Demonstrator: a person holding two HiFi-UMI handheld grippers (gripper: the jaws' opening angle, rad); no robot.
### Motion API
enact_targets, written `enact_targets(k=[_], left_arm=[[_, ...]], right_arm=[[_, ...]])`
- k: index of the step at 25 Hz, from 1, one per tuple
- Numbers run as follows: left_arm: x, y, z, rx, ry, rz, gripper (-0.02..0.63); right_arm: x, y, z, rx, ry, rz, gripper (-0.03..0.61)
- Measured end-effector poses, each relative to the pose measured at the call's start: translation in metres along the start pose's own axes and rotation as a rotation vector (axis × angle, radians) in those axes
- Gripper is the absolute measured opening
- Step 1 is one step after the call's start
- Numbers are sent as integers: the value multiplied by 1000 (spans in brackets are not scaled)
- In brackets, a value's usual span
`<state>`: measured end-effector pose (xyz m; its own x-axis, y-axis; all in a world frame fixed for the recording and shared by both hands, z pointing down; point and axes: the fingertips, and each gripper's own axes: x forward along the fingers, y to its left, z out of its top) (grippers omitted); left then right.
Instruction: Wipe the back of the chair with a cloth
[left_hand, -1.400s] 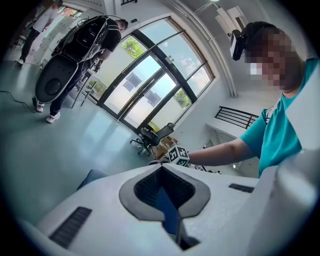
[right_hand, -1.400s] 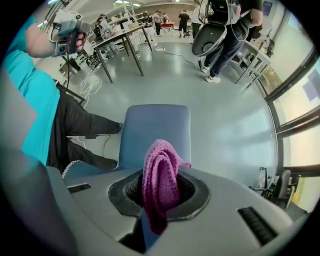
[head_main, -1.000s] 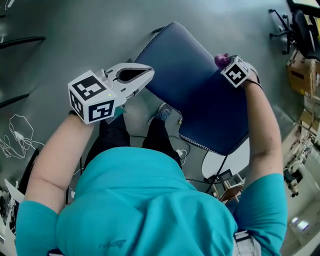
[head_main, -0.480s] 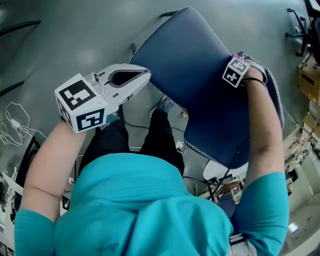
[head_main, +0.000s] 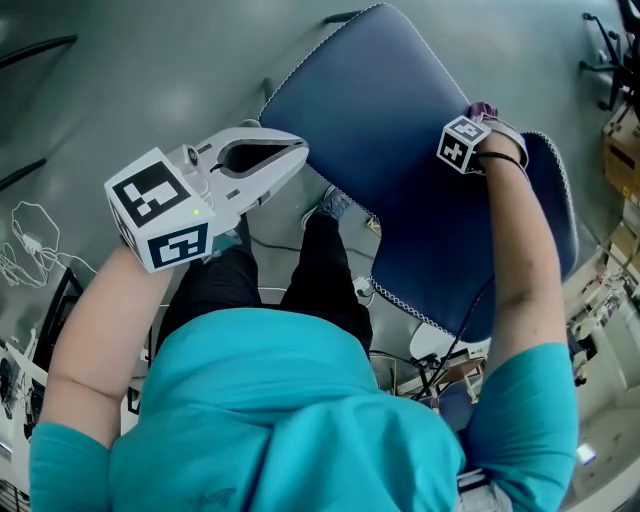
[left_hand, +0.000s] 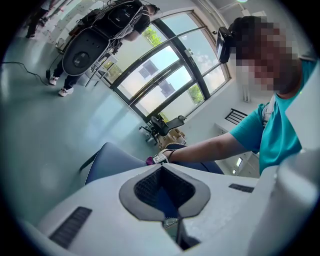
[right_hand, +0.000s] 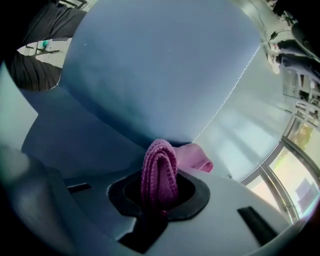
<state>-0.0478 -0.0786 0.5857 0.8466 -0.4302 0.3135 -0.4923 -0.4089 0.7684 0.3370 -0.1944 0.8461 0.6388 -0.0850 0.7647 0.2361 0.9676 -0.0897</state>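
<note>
My right tongs (head_main: 480, 118) grip the pink cloth (right_hand: 160, 172) against the blue chair back (head_main: 400, 150), while my left tongs (head_main: 296, 152) hang closed and empty just beside its edge

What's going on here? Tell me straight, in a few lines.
A person in a teal shirt stands over a blue chair with a gripper in each hand. The right gripper is shut on a folded pink cloth and is held against the chair's padded back near its edge. The left gripper is shut with nothing in it and hangs beside the chair, clear of it.
</note>
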Motion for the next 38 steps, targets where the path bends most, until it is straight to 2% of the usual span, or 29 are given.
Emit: enact_targets(k=[13,38], left_arm=[[1,-2,-4,7,14,-22,-6],[-19,-16,-14,9,-22,-33,-6]], right_arm=[[-2,15,15,24,8,55,60],[-22,72,42,-21,10,136,60]])
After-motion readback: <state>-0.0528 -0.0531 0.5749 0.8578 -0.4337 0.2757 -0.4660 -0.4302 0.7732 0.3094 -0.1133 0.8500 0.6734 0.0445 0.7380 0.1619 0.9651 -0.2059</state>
